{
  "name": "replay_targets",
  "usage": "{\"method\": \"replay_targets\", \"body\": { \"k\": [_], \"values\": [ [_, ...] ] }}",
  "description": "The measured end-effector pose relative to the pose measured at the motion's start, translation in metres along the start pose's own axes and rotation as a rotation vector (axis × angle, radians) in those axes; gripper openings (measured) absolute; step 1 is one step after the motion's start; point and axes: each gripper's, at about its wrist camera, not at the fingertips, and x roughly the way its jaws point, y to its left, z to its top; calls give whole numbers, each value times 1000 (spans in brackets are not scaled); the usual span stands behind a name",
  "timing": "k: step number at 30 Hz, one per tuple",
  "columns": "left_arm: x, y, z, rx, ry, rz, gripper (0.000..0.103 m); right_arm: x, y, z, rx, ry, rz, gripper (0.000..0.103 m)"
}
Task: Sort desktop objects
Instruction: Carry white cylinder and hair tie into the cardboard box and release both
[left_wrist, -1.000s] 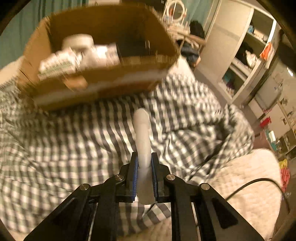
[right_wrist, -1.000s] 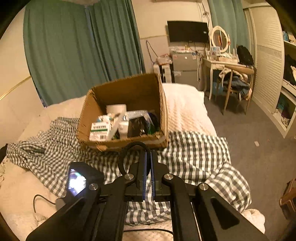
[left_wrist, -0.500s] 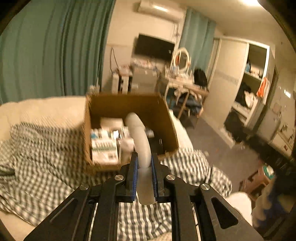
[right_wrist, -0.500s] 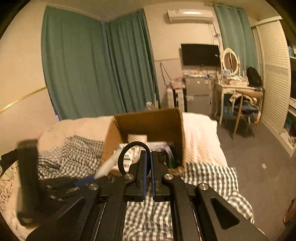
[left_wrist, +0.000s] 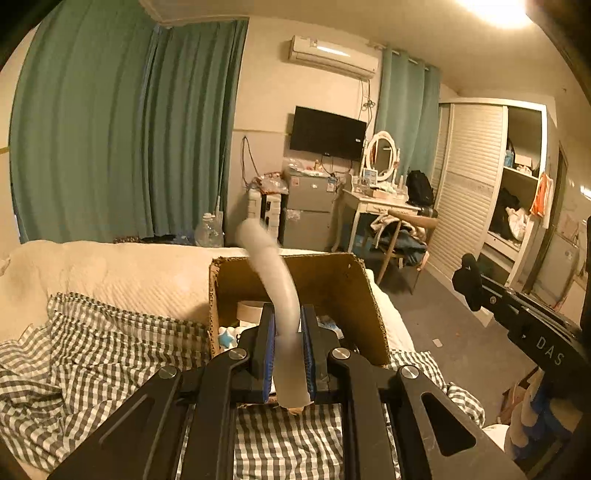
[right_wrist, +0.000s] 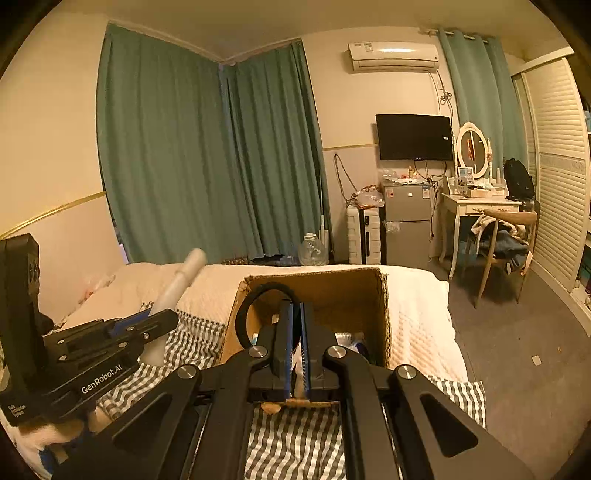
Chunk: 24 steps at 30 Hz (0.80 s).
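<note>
My left gripper (left_wrist: 287, 314) is shut on a bent white tube (left_wrist: 273, 280) that sticks up past its pads, held over the near side of the open cardboard box (left_wrist: 332, 288). Beside it, my right gripper (right_wrist: 296, 306) is shut on a thin black loop (right_wrist: 255, 295) that arcs up and left from its pads. The right wrist view also shows the box (right_wrist: 351, 291) straight ahead, with the left gripper (right_wrist: 155, 317) and its white tube (right_wrist: 181, 280) at the left. Inside the box lie a tape roll (left_wrist: 251, 310) and small packages, mostly hidden by the fingers.
The box stands on a bed with a grey checked sheet (left_wrist: 110, 343) over a cream blanket (left_wrist: 110, 266). Grey floor (right_wrist: 517, 332) runs along the bed's right side. A chair (right_wrist: 502, 236), a dressing table, a small fridge and teal curtains stand beyond.
Both grippers have risen and tipped upward, so the box sits lower in each view and the room shows above it. The left gripper has come into the right wrist view at the left.
</note>
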Motion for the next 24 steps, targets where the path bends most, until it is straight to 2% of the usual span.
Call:
{"method": "replay_targets", "body": {
  "k": [10, 24],
  "values": [
    [66, 5, 1, 22, 63, 14, 13, 53, -23, 0, 18, 45, 0, 3],
    [166, 12, -14, 39, 171, 55, 13, 143, -47, -14, 47, 136, 3, 3]
  ]
}}
